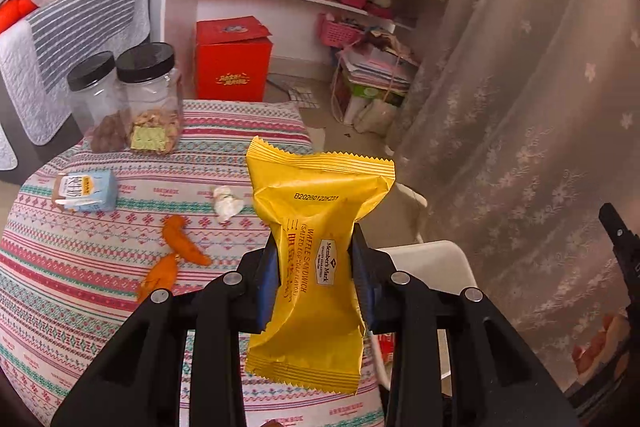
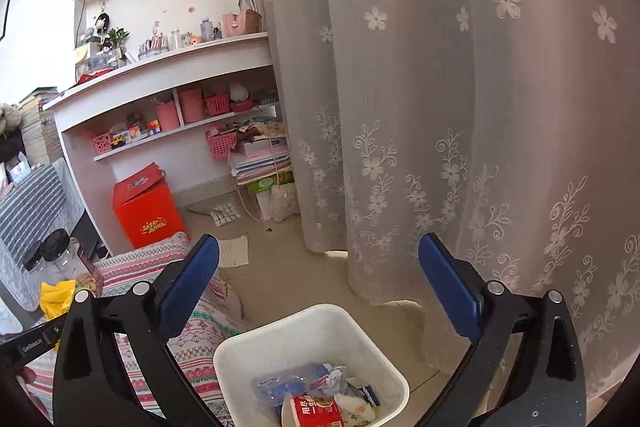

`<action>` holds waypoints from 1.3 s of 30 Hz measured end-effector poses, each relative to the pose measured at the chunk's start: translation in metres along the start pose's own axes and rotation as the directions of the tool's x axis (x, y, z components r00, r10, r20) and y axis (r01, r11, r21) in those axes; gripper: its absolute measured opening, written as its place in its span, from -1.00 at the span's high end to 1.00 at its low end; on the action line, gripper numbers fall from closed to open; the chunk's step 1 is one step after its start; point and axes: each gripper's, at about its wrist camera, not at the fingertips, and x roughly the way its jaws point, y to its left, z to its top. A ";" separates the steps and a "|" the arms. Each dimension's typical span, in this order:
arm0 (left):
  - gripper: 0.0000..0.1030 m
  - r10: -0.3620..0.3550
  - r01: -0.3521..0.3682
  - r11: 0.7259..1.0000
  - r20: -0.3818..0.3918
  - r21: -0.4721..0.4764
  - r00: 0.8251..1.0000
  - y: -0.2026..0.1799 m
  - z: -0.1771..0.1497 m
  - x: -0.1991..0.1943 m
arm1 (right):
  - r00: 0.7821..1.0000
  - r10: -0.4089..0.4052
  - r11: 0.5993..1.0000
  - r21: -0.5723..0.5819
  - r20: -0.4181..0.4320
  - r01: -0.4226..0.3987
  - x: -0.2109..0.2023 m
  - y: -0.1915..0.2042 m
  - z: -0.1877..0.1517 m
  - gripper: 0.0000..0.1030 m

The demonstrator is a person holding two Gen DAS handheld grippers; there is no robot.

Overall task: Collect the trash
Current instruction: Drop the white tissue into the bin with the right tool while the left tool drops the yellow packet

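The left hand-held gripper is clamped on a yellow snack wrapper, pinched across its middle and held up off the tabletop. The right hand-held gripper is spread wide with nothing between its fingers, and it hangs directly above the white trash bin.

The carry step is judged to be in hand: one piece lifted, not yet dropped. A swing of the wrapper over the bin's rim and a release above its opening is what the next move appears to call for.

Room is tight on one side. In the right wrist view the lace curtain fills everything from 12 to 4 o'clock, close behind the bin, while the tabletop's edge runs just beside the bin at 8 o'clock. The bin mouth itself is open, with wrappers and crumpled paper already lying inside.

In the left wrist view more trash is left on the cloth: a small carton at 9 o'clock, orange peel nearer, and a crumpled white scrap just beside the held wrapper. Two jars stand at 10 o'clock, well apart from the path.
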 end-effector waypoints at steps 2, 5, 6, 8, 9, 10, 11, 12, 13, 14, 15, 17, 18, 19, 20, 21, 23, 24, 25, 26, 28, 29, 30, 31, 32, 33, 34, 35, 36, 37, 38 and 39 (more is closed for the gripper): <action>0.33 -0.037 0.037 0.999 -0.017 0.014 0.999 -0.018 0.007 0.007 | 1.000 0.007 1.000 0.029 -0.006 -0.007 -0.001 -0.008 0.003 -0.86; 0.32 -0.081 0.082 0.996 -0.045 0.030 0.996 -0.044 0.012 0.019 | 1.000 0.014 0.998 0.068 -0.005 -0.014 -0.004 -0.019 0.007 -0.86; 0.32 -0.090 0.092 0.995 -0.052 0.041 0.995 -0.053 0.013 0.022 | 1.000 0.015 0.997 0.077 -0.001 -0.015 -0.006 -0.021 0.008 -0.86; 0.32 -0.105 0.110 0.992 -0.068 0.066 0.992 -0.071 0.015 0.031 | 1.000 0.010 0.996 0.088 0.009 -0.011 -0.008 -0.026 0.010 -0.86; 0.32 -0.112 0.117 0.990 -0.076 0.076 0.991 -0.079 0.015 0.035 | 1.000 0.008 0.996 0.094 0.014 -0.009 -0.009 -0.029 0.011 -0.86; 0.32 -0.120 0.127 0.988 -0.084 0.083 0.989 -0.086 0.015 0.040 | 1.000 0.006 0.995 0.100 0.018 -0.007 -0.009 -0.031 0.013 -0.86; 0.32 -0.129 0.137 0.987 -0.091 0.087 0.987 -0.093 0.015 0.044 | 1.000 0.002 0.995 0.104 0.021 -0.005 -0.009 -0.033 0.014 -0.86; 0.32 -0.138 0.146 0.985 -0.098 0.089 0.986 -0.100 0.014 0.049 | 1.000 -0.001 0.994 0.105 0.022 -0.001 -0.009 -0.035 0.014 -0.86; 0.32 -0.146 0.155 0.984 -0.105 0.090 0.984 -0.106 0.014 0.053 | 1.000 -0.006 0.994 0.106 0.022 0.004 -0.009 -0.037 0.015 -0.86; 0.32 -0.154 0.165 0.982 -0.113 0.090 0.982 -0.113 0.014 0.058 | 1.000 -0.013 0.994 0.106 0.020 0.011 -0.007 -0.038 0.015 -0.86; 0.32 -0.163 0.174 0.981 -0.119 0.090 0.979 -0.118 0.013 0.062 | 1.000 -0.023 0.994 0.107 0.019 0.021 -0.006 -0.040 0.015 -0.86; 0.32 -0.177 0.189 0.978 -0.129 0.093 0.976 -0.128 0.013 0.068 | 0.999 -0.048 0.994 0.103 0.013 0.047 -0.002 -0.043 0.014 -0.86; 0.32 -0.183 0.196 0.976 -0.133 0.095 0.974 -0.133 0.012 0.071 | 0.998 -0.065 0.993 0.102 0.010 0.063 0.000 -0.045 0.013 -0.86; 0.32 -0.187 0.201 0.975 -0.137 0.096 0.973 -0.137 0.011 0.073 | 0.997 -0.082 0.992 0.099 0.007 0.081 0.002 -0.047 0.013 -0.86; 0.32 -0.191 0.205 0.974 -0.141 0.098 0.971 -0.140 0.009 0.076 | 0.995 -0.099 0.991 0.095 0.001 0.099 0.005 -0.049 0.012 -0.86; 0.25 -0.192 0.208 0.973 -0.146 0.099 0.970 -0.142 0.008 0.079 | 0.994 -0.112 0.989 0.093 -0.005 0.112 0.006 -0.051 0.011 -0.86; 0.14 -0.195 0.212 0.972 -0.162 0.099 0.967 -0.147 0.006 0.085 | 0.992 -0.121 0.988 0.095 -0.019 0.123 0.009 -0.055 0.010 -0.86; 0.05 -0.195 0.214 0.972 -0.173 0.099 0.965 -0.149 0.004 0.088 | 0.992 -0.124 0.988 0.094 -0.023 0.126 0.010 -0.056 0.010 -0.86; -0.05 -0.193 0.213 0.972 -0.183 0.100 0.964 -0.150 0.003 0.091 | 0.992 -0.127 0.987 0.092 -0.027 0.129 0.011 -0.056 0.010 -0.86; -0.09 -0.185 0.207 0.973 -0.192 0.102 0.964 -0.150 0.002 0.093 | 0.991 -0.128 0.988 0.088 -0.031 0.130 0.012 -0.056 0.009 -0.86; -0.27 -0.175 0.198 0.975 -0.209 0.096 0.962 -0.149 -0.001 0.097 | 0.991 -0.125 0.988 0.085 -0.040 0.128 0.015 -0.055 0.009 -0.86; -0.31 -0.170 0.193 0.977 -0.216 0.090 0.962 -0.147 -0.002 0.099 | 0.992 -0.123 0.988 0.085 -0.043 0.126 0.015 -0.055 0.009 -0.86; -0.38 -0.164 0.186 0.979 -0.219 0.083 0.962 -0.144 -0.003 0.099 | 0.992 -0.120 0.989 0.083 -0.045 0.123 0.016 -0.054 0.009 -0.86; -0.42 -0.162 0.184 0.980 -0.222 0.079 0.961 -0.141 -0.004 0.100 | 0.992 -0.117 0.989 0.080 -0.047 0.121 0.017 -0.053 0.009 -0.86; -0.43 -0.159 0.181 0.980 -0.228 0.078 0.961 -0.138 -0.005 0.101 | 0.992 -0.116 0.990 0.079 -0.050 0.119 0.017 -0.052 0.009 -0.86; -0.44 -0.154 0.176 0.981 -0.233 0.077 0.960 -0.136 -0.006 0.101 | 0.992 -0.114 0.990 0.077 -0.053 0.118 0.018 -0.051 0.009 -0.86; -0.44 -0.150 0.172 0.982 -0.237 0.077 0.960 -0.134 -0.007 0.101 | 0.992 -0.114 0.990 0.072 -0.057 0.118 0.019 -0.050 0.009 -0.86; -0.45 -0.144 0.166 0.983 -0.236 0.079 0.961 -0.131 -0.009 0.101 | 0.992 -0.112 0.991 0.065 -0.064 0.116 0.020 -0.049 0.008 -0.86; -0.48 -0.130 0.153 0.984 -0.237 0.085 0.963 -0.127 -0.011 0.101 | 0.991 -0.110 0.992 0.056 -0.071 0.114 0.021 -0.047 0.008 -0.86; -0.50 -0.106 0.132 0.987 -0.241 0.094 0.965 -0.122 -0.014 0.102 | 0.991 -0.108 0.993 0.046 -0.082 0.112 0.024 -0.045 0.007 -0.86; -0.50 -0.079 0.107 0.989 -0.247 0.104 0.966 -0.116 -0.016 0.104 | 0.990 -0.104 0.993 0.036 -0.099 0.108 0.027 -0.043 0.006 -0.86; -0.50 -0.054 0.084 0.990 -0.254 0.109 0.966 -0.108 -0.019 0.106 | 0.988 -0.097 0.995 0.028 -0.120 0.101 0.031 -0.040 0.004 -0.86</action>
